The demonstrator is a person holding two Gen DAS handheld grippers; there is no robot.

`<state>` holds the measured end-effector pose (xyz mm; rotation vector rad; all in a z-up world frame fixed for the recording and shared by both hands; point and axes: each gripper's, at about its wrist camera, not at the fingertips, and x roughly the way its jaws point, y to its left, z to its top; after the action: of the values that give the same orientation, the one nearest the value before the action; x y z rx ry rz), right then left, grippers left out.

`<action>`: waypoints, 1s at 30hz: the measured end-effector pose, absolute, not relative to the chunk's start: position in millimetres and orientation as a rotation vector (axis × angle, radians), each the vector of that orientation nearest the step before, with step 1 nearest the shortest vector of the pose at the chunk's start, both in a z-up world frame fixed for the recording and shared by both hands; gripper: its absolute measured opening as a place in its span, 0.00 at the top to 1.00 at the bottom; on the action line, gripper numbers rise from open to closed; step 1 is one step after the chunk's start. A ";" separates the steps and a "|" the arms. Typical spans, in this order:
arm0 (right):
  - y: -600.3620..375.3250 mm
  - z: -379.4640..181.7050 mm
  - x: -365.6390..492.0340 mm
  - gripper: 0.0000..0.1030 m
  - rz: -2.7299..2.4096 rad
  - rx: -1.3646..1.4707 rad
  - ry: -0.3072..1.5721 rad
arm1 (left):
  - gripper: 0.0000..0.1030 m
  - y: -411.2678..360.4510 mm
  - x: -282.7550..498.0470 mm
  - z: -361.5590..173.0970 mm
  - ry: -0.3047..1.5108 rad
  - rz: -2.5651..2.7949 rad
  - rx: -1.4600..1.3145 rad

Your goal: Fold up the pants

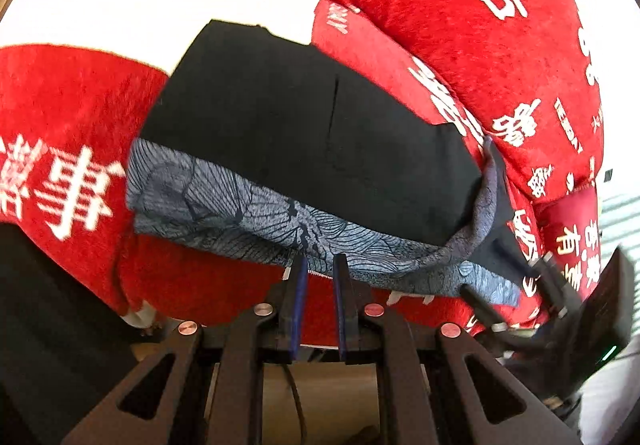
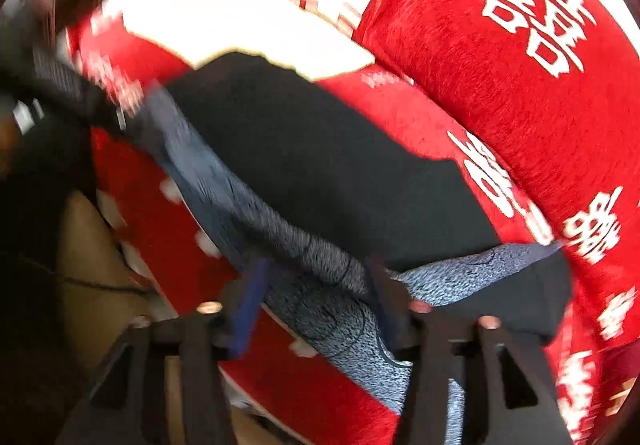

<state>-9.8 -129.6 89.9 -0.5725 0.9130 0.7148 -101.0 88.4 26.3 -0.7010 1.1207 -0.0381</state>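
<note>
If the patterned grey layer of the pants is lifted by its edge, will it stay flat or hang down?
The patterned grey layer will probably hang down: it already curls at its corner. It looks thin and light. The red plush cover under the pants may grip it, so it would likely drag rather than slide.

One pair of black pants (image 1: 304, 133) is lying on one blue-grey patterned garment (image 1: 224, 213). One red blanket (image 1: 500, 57) is spreading under both. Two grippers, left (image 1: 320, 265) and right (image 2: 316, 277), are working.

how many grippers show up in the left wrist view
2. The left gripper is at bottom centre, jaws at the patterned edge of the pants. The right gripper is at lower right, on that same edge.
</note>
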 end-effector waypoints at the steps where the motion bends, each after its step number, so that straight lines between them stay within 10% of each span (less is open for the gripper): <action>1: -133.4 98.0 -3.1 0.25 0.704 -0.514 0.899 | 0.88 89.0 -101.9 29.9 1.110 -0.040 -0.683; 8: -112.5 70.3 62.3 0.24 0.576 -0.367 1.009 | 0.87 66.4 -48.6 41.9 1.090 -0.036 -0.600; 11: -111.9 28.9 81.6 0.22 0.469 -0.373 1.159 | 0.02 49.1 -8.3 36.4 1.131 0.018 -0.505; 30: -178.0 68.2 54.1 0.19 0.380 -0.276 1.089 | 0.01 31.7 -45.0 31.1 1.135 0.131 -0.136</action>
<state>54.1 -178.0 68.2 -0.2762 1.0892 0.3800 -45.0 31.7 31.1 -0.1357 1.1349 0.1308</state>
